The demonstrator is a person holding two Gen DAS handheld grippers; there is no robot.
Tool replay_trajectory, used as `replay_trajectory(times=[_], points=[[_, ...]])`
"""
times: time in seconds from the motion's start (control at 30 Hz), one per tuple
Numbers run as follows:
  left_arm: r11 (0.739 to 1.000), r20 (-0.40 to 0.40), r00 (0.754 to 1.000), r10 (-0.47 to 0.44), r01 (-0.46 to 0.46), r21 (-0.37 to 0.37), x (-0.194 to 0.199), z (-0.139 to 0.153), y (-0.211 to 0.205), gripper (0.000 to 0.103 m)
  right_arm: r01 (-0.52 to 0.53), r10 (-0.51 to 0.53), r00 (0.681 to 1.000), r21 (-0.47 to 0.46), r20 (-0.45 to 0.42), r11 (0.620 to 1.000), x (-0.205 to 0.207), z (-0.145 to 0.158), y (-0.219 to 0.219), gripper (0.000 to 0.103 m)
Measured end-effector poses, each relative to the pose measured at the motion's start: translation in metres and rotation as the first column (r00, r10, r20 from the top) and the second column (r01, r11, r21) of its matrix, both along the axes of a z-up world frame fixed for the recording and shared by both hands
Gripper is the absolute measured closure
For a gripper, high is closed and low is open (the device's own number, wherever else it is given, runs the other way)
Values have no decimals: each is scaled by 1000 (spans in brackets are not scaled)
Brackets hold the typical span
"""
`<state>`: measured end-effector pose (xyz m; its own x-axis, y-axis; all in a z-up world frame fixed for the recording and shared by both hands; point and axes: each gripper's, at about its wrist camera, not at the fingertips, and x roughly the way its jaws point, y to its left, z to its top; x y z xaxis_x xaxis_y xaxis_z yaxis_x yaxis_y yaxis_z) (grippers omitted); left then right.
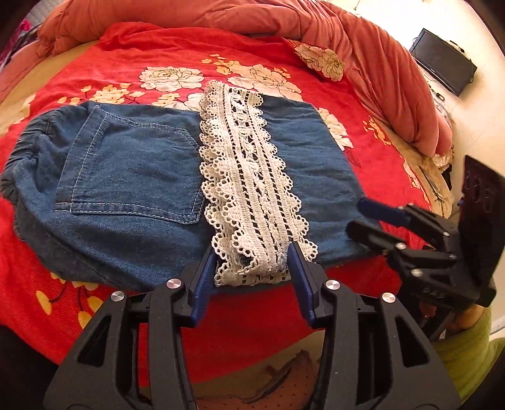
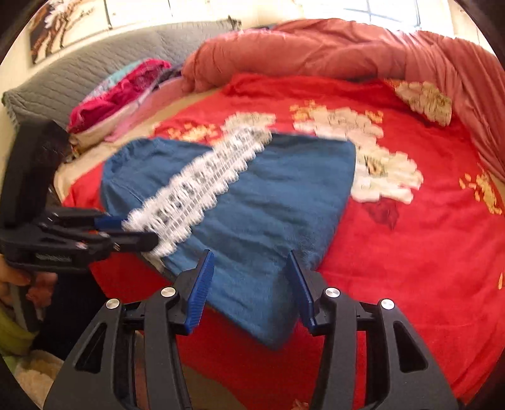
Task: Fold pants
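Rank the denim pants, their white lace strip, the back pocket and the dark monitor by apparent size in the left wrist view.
1. denim pants
2. back pocket and white lace strip: look alike, not ranked
3. dark monitor, though it sits far from the camera

Folded denim pants on red blanket

Black gripper, blue pads, silver screws

We see bright daylight from a blown-out window, left wrist view sharp, right wrist view motion-blurred, fisheye bending, dark corners.
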<state>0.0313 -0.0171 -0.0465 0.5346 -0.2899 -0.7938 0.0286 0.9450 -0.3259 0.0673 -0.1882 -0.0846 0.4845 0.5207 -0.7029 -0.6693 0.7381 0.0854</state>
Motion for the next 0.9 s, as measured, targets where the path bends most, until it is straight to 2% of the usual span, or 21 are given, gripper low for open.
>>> replay_trajectory(times=[0.2,0.3,0.4,0.57,0.6,0.7,0.77,0.87,0.9], points=[[1000,3,1000,-11,11,11,0,0,-3,61,0,0,1000,-7,-12,1000,1,-7,-1,55],[1000,9,1000,-15,15,12,-1,3,-3,59,5,-5,1000,12,1,1000,-2,0,-4,55],[1000,26,999,-19,19,13,-5,8,-4,52,31,-33,998,34,49,999,-7,12,-8,43],[999,53,998,-17,15,36,-11,17,-5,50,74,-77,995,52,67,996,-8,20,-16,39],[999,59,998,-14,11,36,-13,19,-4,47,80,-84,994,54,68,995,-9,20,-17,35],[999,71,997,1,-4,47,-16,24,-1,42,102,-106,992,57,74,993,-10,23,-18,34],[999,81,997,11,-15,49,-19,28,2,39,110,-114,991,60,75,992,-11,25,-17,24],[998,91,996,24,-29,51,-23,32,6,36,118,-123,989,70,84,991,-15,29,-16,22],[998,92,995,29,-34,51,-23,33,8,31,120,-126,989,71,84,990,-15,30,-15,21]])
